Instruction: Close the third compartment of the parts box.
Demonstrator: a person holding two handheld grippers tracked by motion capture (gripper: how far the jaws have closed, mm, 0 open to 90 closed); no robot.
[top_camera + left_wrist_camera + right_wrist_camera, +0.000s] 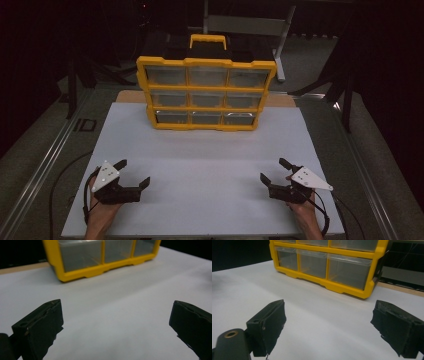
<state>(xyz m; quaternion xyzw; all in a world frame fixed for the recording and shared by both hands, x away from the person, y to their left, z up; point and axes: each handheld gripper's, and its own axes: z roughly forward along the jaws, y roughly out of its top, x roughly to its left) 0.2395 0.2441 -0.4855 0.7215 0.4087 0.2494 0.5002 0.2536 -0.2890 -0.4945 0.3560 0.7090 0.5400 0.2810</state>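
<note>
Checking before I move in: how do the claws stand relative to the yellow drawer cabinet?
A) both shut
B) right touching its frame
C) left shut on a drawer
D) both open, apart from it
D: the left claw and right claw gape empty over the white board, short of the drawer cabinet.

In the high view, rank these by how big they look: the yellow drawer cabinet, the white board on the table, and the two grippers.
1. White rectangular board, largest.
2. Yellow plastic drawer cabinet with clear drawers.
3. Left gripper and right gripper: these look alike in size, so no ranking between them. Both sit nearer the camera than the cabinet, yet look smaller.
</note>
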